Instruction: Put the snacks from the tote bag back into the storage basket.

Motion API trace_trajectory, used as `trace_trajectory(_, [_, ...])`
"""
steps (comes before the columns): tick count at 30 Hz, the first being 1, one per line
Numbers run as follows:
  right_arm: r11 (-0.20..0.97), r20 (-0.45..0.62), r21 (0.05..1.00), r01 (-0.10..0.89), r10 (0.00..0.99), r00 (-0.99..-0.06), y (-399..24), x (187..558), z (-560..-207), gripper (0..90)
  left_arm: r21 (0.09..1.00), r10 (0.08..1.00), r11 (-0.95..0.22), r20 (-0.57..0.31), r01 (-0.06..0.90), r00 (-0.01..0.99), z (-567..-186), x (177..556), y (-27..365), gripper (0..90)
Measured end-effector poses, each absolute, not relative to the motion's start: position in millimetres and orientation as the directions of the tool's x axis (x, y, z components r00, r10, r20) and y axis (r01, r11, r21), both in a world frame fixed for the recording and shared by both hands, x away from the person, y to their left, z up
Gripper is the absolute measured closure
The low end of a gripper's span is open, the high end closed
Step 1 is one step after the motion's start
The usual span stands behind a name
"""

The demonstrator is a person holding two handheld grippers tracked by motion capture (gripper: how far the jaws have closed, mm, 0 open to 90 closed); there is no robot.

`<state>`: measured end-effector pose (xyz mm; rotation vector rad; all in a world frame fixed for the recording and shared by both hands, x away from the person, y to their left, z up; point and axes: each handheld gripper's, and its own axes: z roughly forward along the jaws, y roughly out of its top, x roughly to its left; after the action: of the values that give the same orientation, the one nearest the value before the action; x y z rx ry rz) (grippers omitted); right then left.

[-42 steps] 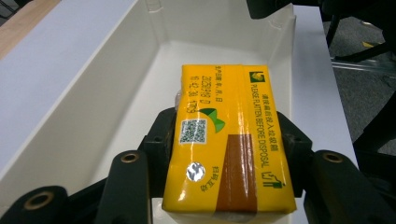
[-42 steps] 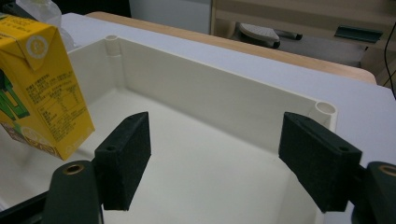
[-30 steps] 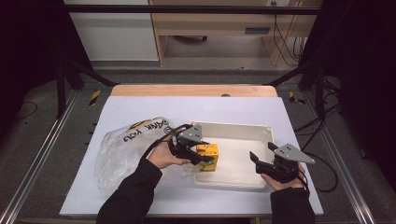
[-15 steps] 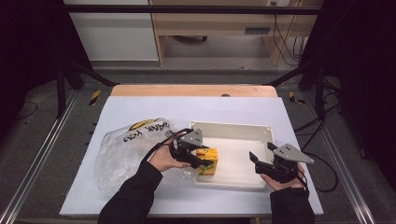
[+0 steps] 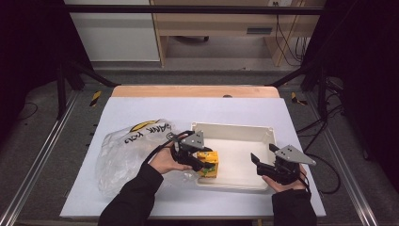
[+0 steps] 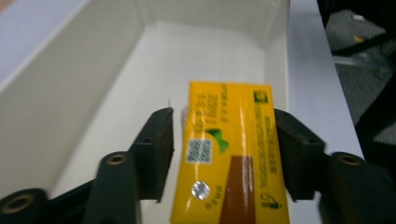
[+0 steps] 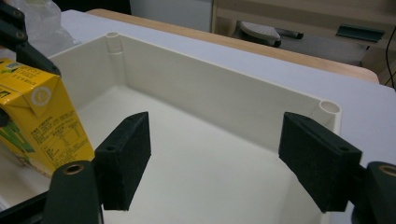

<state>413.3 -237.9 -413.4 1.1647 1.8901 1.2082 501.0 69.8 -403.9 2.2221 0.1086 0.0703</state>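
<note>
A white table lies under the left gripper and the right gripper. A wooden strip edges its far side. Well beyond them stands a desk, with cables hanging beside it.

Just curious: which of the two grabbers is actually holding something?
The left gripper: its jaws clamp the yellow carton over the white tray. The right gripper is open, empty.

The left gripper has slid a little to the right and nearer, taking the yellow juice box (pinched between its jaws) farther into the white tray's near left corner.
</note>
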Motion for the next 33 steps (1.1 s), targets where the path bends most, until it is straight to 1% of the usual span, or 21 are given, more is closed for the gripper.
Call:
trace_trajectory(1, [0.199, -0.031, 0.915, 0.352, 0.902, -0.432, -237.7, 413.4, -413.5, 25.2, 0.820, 0.118, -0.570, 0.014, 0.056, 0.993, -398.8, 499.7, 72.0, 34.4])
trace_trajectory(2, [0.199, -0.030, 0.915, 0.352, 0.902, -0.432, -237.7, 413.4, -413.6, 25.2, 0.820, 0.118, -0.570, 0.014, 0.056, 0.993, -398.8, 499.7, 72.0, 32.3])
trace_trajectory(3, [0.199, -0.030, 0.915, 0.352, 0.902, -0.432, -237.7, 413.4, -413.6, 25.2, 0.827, 0.126, -0.560, 0.019, 0.055, 0.992, -395.5, 499.0, 73.5, 32.3])
trace_trajectory(4, [0.198, -0.030, 0.915, 0.351, 0.902, -0.431, -237.8, 413.3, -413.6, 25.2, 0.840, 0.151, -0.538, 0.023, 0.063, 0.988, -389.3, 496.5, 77.2, 28.6])
trace_trajectory(5, [0.198, -0.030, 0.915, 0.351, 0.902, -0.430, -237.9, 413.2, -413.5, 25.2, 0.840, 0.151, -0.538, 0.023, 0.063, 0.988, -389.3, 496.5, 77.2, 27.0])
trace_trajectory(8, [0.196, -0.029, 0.915, 0.352, 0.903, -0.429, -238.1, 413.2, -413.7, 25.2, 0.868, 0.213, -0.487, 0.006, 0.101, 0.977, -377.2, 491.4, 88.1, 23.3])
trace_trajectory(9, [0.196, -0.029, 0.915, 0.352, 0.903, -0.429, -238.1, 413.2, -413.7, 25.2, 0.868, 0.213, -0.487, 0.006, 0.101, 0.977, -377.2, 491.4, 88.1, 22.6])
trace_trajectory(12, [0.197, -0.030, 0.915, 0.352, 0.903, -0.428, -238.1, 413.1, -413.8, 25.1, 0.887, 0.266, -0.444, -0.010, 0.131, 0.964, -367.9, 483.1, 101.9, 21.5])
trace_trajectory(17, [0.197, -0.030, 0.915, 0.351, 0.904, -0.427, -238.5, 413.0, -414.0, 24.9, 0.901, 0.312, -0.411, -0.003, 0.138, 0.950, -362.1, 472.5, 120.6, 21.0])
trace_trajectory(18, [0.196, -0.029, 0.915, 0.353, 0.904, -0.426, -238.6, 412.8, -414.2, 24.8, 0.908, 0.351, -0.391, -0.005, 0.151, 0.936, -360.9, 468.0, 132.3, 21.0])
trace_trajectory(19, [0.197, -0.031, 0.915, 0.352, 0.904, -0.426, -238.5, 412.8, -414.2, 24.7, 0.908, 0.351, -0.391, -0.005, 0.151, 0.936, -360.9, 468.0, 132.3, 21.0])
trace_trajectory(20, [0.197, -0.031, 0.915, 0.352, 0.904, -0.426, -238.5, 412.8, -414.2, 24.7, 0.912, 0.374, -0.377, -0.009, 0.162, 0.927, -360.9, 466.0, 138.8, 21.0])
trace_trajectory(21, [0.197, -0.030, 0.914, 0.354, 0.904, -0.426, -238.3, 412.7, -414.2, 24.7, 0.914, 0.401, -0.365, -0.017, 0.176, 0.916, -361.2, 464.2, 145.9, 21.0])
trace_trajectory(22, [0.198, -0.032, 0.914, 0.353, 0.905, -0.425, -238.1, 412.6, -414.2, 24.5, 0.916, 0.462, -0.347, -0.018, 0.199, 0.887, -362.9, 460.8, 161.0, 21.0])
trace_trajectory(23, [0.198, -0.032, 0.914, 0.353, 0.905, -0.425, -238.1, 412.7, -414.2, 24.5, 0.916, 0.462, -0.347, -0.018, 0.199, 0.887, -362.9, 460.8, 161.0, 21.1])
trace_trajectory(24, [0.196, -0.030, 0.915, 0.353, 0.905, -0.425, -238.0, 412.6, -414.3, 24.4, 0.918, 0.520, -0.331, -0.014, 0.216, 0.854, -365.7, 457.2, 176.7, 21.1])
trace_trajectory(25, [0.196, -0.030, 0.915, 0.353, 0.905, -0.425, -238.0, 412.6, -414.3, 24.4, 0.918, 0.520, -0.331, -0.014, 0.216, 0.854, -365.7, 457.2, 176.7, 21.1])
trace_trajectory(26, [0.198, -0.032, 0.914, 0.355, 0.906, -0.423, -238.4, 412.8, -414.4, 24.2, 0.923, 0.571, -0.306, -0.021, 0.236, 0.821, -368.9, 453.7, 192.0, 21.1])
trace_trajectory(27, [0.196, -0.029, 0.913, 0.357, 0.906, -0.422, -238.4, 412.8, -414.6, 24.1, 0.924, 0.595, -0.294, -0.024, 0.245, 0.804, -370.9, 451.9, 199.4, 21.1])
trace_trajectory(29, [0.196, -0.029, 0.913, 0.358, 0.907, -0.421, -238.7, 412.9, -415.0, 23.8, 0.925, 0.636, -0.275, -0.030, 0.262, 0.771, -376.4, 447.8, 214.8, 21.2])
trace_trajectory(33, [0.198, -0.032, 0.912, 0.360, 0.907, -0.419, -239.3, 413.0, -415.6, 23.5, 0.922, 0.676, -0.266, -0.029, 0.281, 0.736, -384.0, 442.3, 231.1, 21.2])
